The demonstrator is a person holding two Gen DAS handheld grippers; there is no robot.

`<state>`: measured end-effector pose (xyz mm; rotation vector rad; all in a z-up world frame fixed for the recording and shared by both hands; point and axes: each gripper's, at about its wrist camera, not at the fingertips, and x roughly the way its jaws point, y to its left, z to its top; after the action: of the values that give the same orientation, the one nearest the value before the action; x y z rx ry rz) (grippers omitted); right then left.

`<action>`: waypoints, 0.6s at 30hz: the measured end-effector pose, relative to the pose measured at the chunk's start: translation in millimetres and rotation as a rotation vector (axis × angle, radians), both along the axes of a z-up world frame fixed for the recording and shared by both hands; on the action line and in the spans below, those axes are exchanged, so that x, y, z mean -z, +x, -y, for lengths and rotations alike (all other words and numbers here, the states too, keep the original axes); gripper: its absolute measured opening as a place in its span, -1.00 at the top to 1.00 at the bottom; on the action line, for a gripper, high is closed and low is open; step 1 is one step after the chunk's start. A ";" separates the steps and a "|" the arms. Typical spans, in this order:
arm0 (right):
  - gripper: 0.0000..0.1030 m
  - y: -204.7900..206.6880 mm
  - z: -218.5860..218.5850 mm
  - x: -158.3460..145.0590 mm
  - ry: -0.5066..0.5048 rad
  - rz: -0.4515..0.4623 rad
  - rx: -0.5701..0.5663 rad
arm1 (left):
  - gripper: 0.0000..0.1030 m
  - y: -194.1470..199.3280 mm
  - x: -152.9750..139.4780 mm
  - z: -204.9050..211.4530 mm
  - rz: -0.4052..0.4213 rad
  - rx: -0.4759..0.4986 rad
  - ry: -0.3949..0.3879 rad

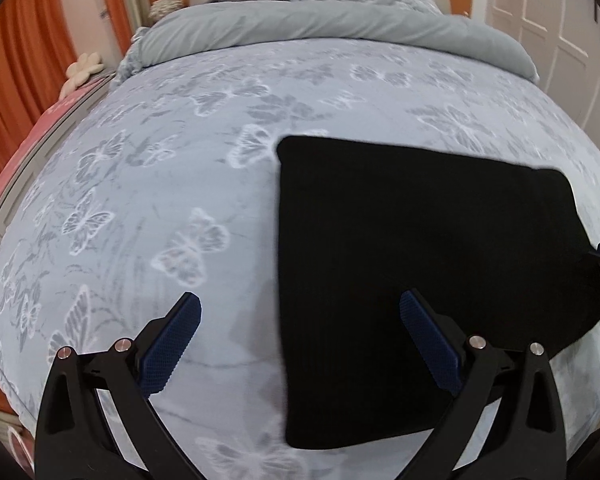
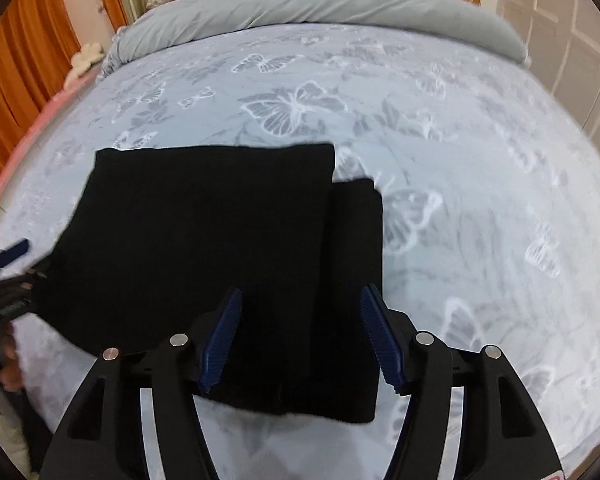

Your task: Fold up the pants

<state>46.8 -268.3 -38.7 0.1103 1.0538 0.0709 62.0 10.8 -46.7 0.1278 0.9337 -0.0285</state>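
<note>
The pants (image 1: 420,272) are black, ribbed knit, folded into a flat, roughly square stack on the bed (image 1: 160,184), whose soft grey-blue cover is printed with pale butterflies. In the right wrist view the pants (image 2: 220,248) show a narrower under-layer sticking out at 3 o'clock; their weave is lost in the black.

At 12 o'clock a plain grey duvet (image 1: 300,26) lies rolled before a padded headboard, half cut off.

The left hand-held gripper (image 1: 300,312) is spread wide, its blue ridged pads (image 1: 168,350) holding nothing; one finger hangs over the bed, the other over the pants' near part. The right hand-held gripper (image 2: 302,312) is also spread, empty, above the stack's near edge. Whether either touches cloth is unclear.
</note>
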 end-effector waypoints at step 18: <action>0.57 -21.9 -19.0 -17.6 0.079 0.052 -0.100 | -0.91 -10.0 1.8 18.3 0.046 0.033 0.066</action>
<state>24.8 -249.3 -21.1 0.1271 1.0040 0.2051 52.0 -7.5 -48.5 0.2043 0.8867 -0.0249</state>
